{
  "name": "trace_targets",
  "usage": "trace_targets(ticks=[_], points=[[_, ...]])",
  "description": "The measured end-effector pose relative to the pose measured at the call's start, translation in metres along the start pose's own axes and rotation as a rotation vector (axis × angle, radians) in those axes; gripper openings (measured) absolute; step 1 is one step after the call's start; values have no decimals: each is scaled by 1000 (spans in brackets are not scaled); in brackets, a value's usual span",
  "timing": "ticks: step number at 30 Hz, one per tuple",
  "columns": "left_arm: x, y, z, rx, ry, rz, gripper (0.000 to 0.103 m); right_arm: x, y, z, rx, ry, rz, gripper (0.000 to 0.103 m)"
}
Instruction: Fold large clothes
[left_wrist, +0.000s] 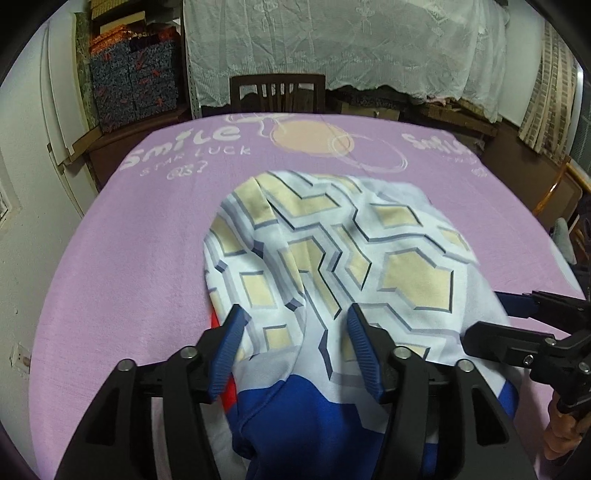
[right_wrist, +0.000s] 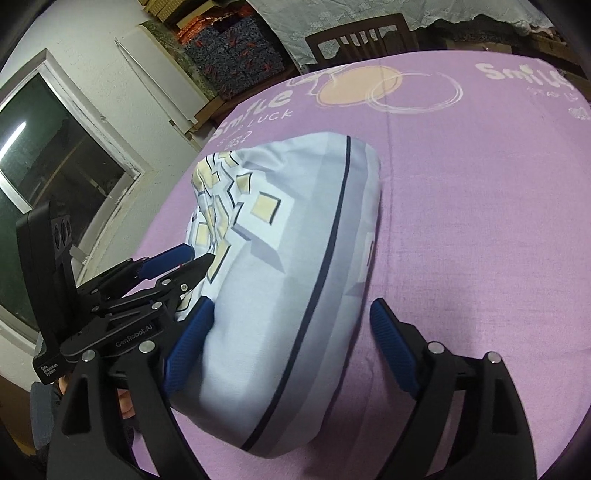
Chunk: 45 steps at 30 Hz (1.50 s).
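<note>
A large folded cloth (left_wrist: 332, 240), pale blue-white with beige hexagon shapes and a blue and red part near me, lies bunched on the purple sheet (left_wrist: 110, 258). My left gripper (left_wrist: 295, 332) stands over its near edge with the jaws apart. The fabric runs between the blue pads, which are not pinching it. In the right wrist view the cloth (right_wrist: 295, 221) shows a plain pale side with a dark stripe. My right gripper (right_wrist: 291, 325) is wide open around its near end, and its right pad is off the fabric. The left gripper (right_wrist: 188, 258) shows at the cloth's left edge, and the right gripper (left_wrist: 482, 315) shows at the right of the left wrist view.
The purple sheet (right_wrist: 480, 221), printed with "Smile", covers the whole table. A dark wooden chair (left_wrist: 277, 92) stands at the far edge. Patterned boxes (left_wrist: 133, 81) are stacked at the back left, beside a lace curtain (left_wrist: 351, 44). A window (right_wrist: 55, 147) is on the left wall. A hand (left_wrist: 561, 432) holds the right gripper.
</note>
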<state>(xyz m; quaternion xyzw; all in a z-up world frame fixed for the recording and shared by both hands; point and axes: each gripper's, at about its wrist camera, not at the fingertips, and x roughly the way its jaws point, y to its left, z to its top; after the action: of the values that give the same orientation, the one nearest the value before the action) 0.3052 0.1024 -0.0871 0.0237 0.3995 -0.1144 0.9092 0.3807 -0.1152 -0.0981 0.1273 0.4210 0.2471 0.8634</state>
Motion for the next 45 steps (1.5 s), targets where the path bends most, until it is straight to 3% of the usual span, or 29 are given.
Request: trace_targets(ticks=[8,14,26,37,45], points=[[-38,0,8,-11,-119,-38,73,-35,13,-8,-10,-40,-53,83],[-51,9,10,-53,-151,-65,77,-63,15,-18,21,-66,-35,83],[-33,28,7,-136,-65,-143,82,-80,6,-13,114,-102,72,87],[-5,38,1,-153,21,-138,83,-47,-13,1,158,-37,100,87],[14,46,-3,-200,87,-203,83,-21,-23,13,157,14,111,88]])
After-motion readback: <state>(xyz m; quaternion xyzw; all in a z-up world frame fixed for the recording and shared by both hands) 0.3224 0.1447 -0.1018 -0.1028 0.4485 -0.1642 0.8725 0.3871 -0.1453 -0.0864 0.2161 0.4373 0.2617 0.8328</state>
